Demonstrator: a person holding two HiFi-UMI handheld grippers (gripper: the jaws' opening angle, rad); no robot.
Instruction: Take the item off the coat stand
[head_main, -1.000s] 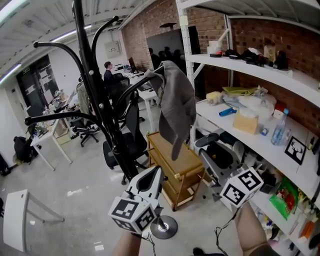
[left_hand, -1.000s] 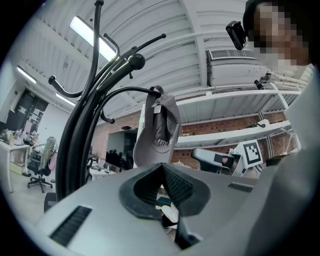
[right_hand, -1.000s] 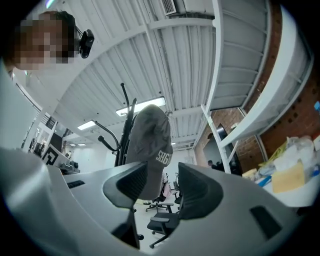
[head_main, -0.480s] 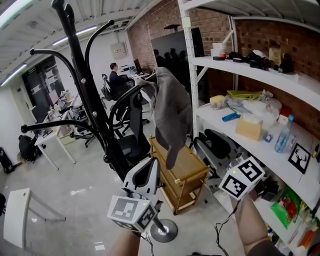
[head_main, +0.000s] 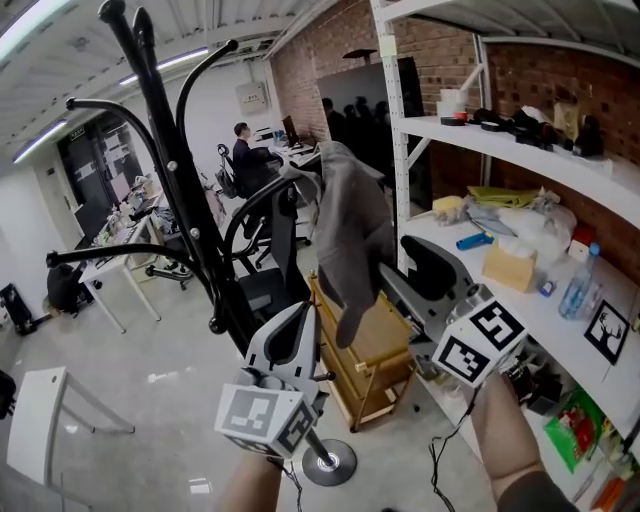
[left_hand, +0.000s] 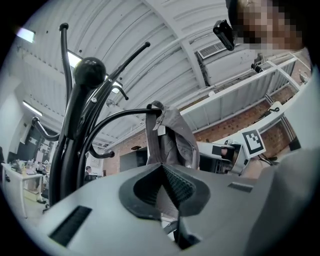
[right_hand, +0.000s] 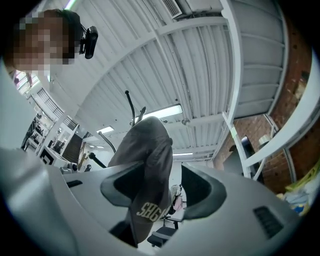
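A grey cap (head_main: 350, 235) hangs from a curved arm of the black coat stand (head_main: 175, 185). My right gripper (head_main: 398, 282) reaches up to the cap's lower part. In the right gripper view the cap (right_hand: 146, 155) hangs between the jaws of the right gripper (right_hand: 162, 172), nearer the left one. Those jaws are opening and do not press on it. My left gripper (head_main: 288, 345) is lower, in front of the stand's pole, shut with nothing in it. From the left gripper (left_hand: 161, 165) I look up at the cap (left_hand: 172, 140) and the coat stand (left_hand: 75, 125).
White shelving (head_main: 520, 150) on the right carries a bottle (head_main: 578, 285), a box and clutter. A wooden trolley (head_main: 365, 350) stands under the cap. The stand's round base (head_main: 330, 465) is by my left arm. Office chairs (head_main: 265, 290), desks and a seated person lie behind.
My right gripper has risen and moved left until its jaws stand round the cap's lower part. The left gripper has barely moved.
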